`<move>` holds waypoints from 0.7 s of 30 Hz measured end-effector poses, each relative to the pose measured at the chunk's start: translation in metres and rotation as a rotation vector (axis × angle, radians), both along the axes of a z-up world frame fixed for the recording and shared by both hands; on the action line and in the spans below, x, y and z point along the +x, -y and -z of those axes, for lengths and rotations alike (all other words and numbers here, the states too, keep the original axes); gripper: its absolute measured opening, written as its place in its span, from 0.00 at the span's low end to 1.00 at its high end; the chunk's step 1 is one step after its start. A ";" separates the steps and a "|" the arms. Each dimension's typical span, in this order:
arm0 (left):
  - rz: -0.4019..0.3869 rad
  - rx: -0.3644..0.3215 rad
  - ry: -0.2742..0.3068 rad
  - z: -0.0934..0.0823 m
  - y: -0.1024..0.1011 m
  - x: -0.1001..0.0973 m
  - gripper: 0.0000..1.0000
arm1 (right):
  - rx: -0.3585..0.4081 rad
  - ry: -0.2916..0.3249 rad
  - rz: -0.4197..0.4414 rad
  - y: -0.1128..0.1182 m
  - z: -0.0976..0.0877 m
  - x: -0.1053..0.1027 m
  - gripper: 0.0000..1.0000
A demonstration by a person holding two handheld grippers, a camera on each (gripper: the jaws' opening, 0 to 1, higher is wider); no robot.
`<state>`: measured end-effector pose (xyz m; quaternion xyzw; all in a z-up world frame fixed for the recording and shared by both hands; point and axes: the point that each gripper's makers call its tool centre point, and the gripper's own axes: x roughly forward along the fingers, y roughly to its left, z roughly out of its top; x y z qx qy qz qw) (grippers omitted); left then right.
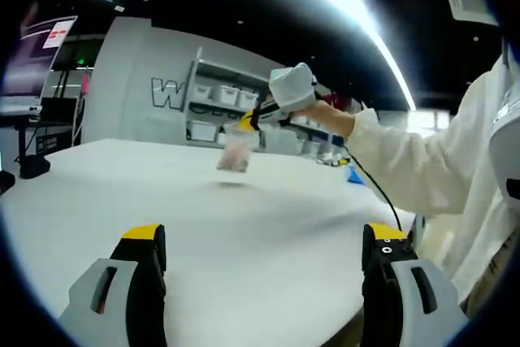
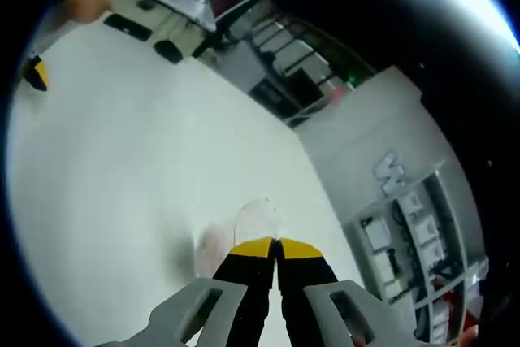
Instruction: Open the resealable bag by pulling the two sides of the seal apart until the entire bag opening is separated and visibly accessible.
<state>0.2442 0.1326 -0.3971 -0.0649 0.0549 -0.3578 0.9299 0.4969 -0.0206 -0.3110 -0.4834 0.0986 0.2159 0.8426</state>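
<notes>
We've got the resealable bag [image 1: 236,153] hanging in the air over the white counter [image 1: 244,233], pinched at its top edge by our right gripper [image 1: 248,122]. In the right gripper view those yellow-tipped fingers [image 2: 253,248] are pressed together on the clear plastic, the bag [image 2: 236,237] drooping away beyond them. Our left gripper [image 1: 264,245] sits low, well apart, fingers spread wide and holding nothing. The bag lies straight ahead and above it, so the left looks due to reach for the seal's free side.
</notes>
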 end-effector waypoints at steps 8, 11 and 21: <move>-0.004 0.004 -0.008 0.002 0.001 0.003 1.00 | 0.013 -0.012 0.020 0.007 0.007 0.017 0.00; -0.005 0.005 -0.009 0.002 0.002 0.004 1.00 | 0.029 -0.014 0.039 0.012 0.007 0.028 0.00; -0.015 0.009 -0.011 0.003 -0.001 0.004 1.00 | 0.049 -0.018 0.095 0.024 0.008 0.053 0.00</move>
